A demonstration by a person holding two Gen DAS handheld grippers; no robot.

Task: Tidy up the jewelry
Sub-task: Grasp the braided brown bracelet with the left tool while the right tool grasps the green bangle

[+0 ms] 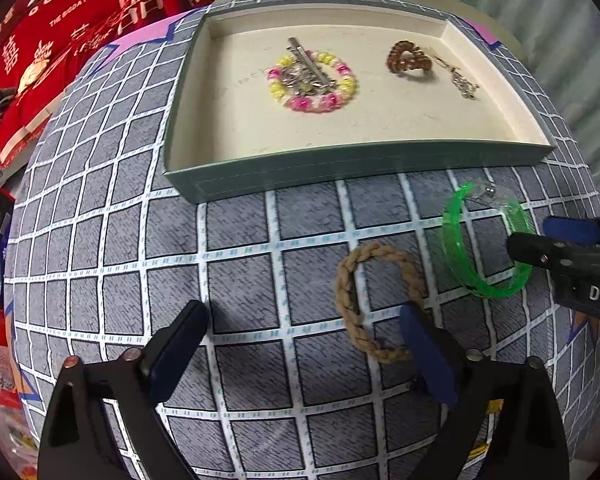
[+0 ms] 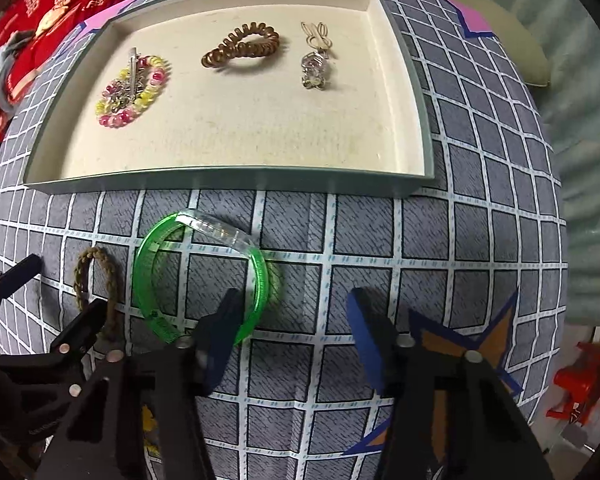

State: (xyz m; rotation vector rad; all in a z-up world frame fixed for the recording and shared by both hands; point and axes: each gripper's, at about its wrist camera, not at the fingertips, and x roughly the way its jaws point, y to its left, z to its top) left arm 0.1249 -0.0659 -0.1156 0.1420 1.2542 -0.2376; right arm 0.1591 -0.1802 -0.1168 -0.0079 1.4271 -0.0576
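On the grid-patterned table (image 2: 460, 240), the right hand-held gripper (image 2: 296, 320) stood partly open, pointing down, its left finger inside the green bangle (image 2: 204, 276) and the other outside, so the rim lay between the jaws; the pads did not visibly press it. The left hand-held gripper (image 1: 300, 344) gaped wide and empty over the braided rope bracelet (image 1: 364, 300), at the bangle's nine o'clock. At twelve o'clock sat the tray (image 2: 228, 178), holding a beaded bracelet (image 2: 132, 88), a brown spiral hair tie (image 2: 240, 46) and a silver charm (image 2: 316, 68).
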